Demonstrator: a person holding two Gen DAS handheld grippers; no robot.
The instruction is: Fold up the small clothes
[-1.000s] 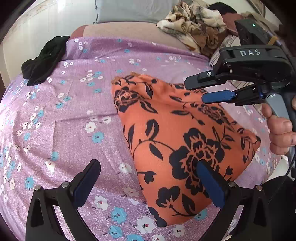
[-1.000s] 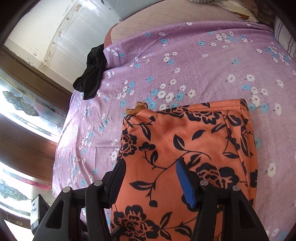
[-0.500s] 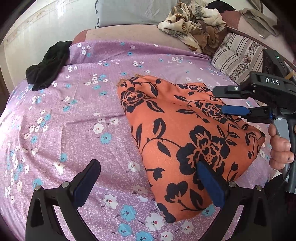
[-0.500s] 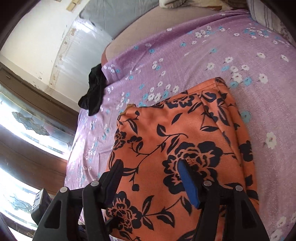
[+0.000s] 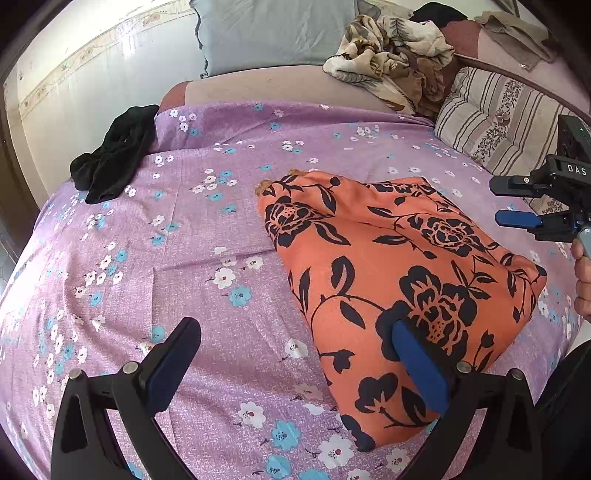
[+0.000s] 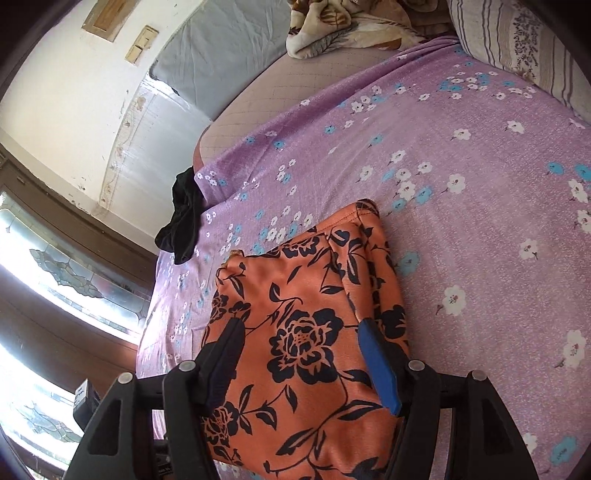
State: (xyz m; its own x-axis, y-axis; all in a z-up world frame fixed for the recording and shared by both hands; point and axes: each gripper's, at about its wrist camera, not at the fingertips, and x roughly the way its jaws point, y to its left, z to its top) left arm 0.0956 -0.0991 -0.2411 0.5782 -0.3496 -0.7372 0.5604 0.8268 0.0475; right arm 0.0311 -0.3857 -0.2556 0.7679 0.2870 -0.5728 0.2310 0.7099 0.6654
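1. Orange floral garment (image 5: 399,266) was laid folded on the purple flowered bedsheet (image 5: 207,236).
2. Left gripper (image 5: 295,354) was held wide open, empty.
3. Right gripper (image 6: 299,354) was seen parted above the garment, gripping nothing, its jaws just opened further.

A purple bedsheet (image 5: 207,266) printed with small white and blue flowers covers the bed. At the sheet's far left corner a crumpled black garment (image 5: 114,155) lies half over its edge. Beyond the sheet, a grey pillow (image 5: 273,33) leans upright against the wall. Right of that pillow sits a heap of beige and brown patterned fabric (image 5: 395,62). A striped cushion (image 5: 495,118) rests at the sheet's far right edge. In the right wrist view, a patterned glass window (image 6: 62,266) stands left of the bed.
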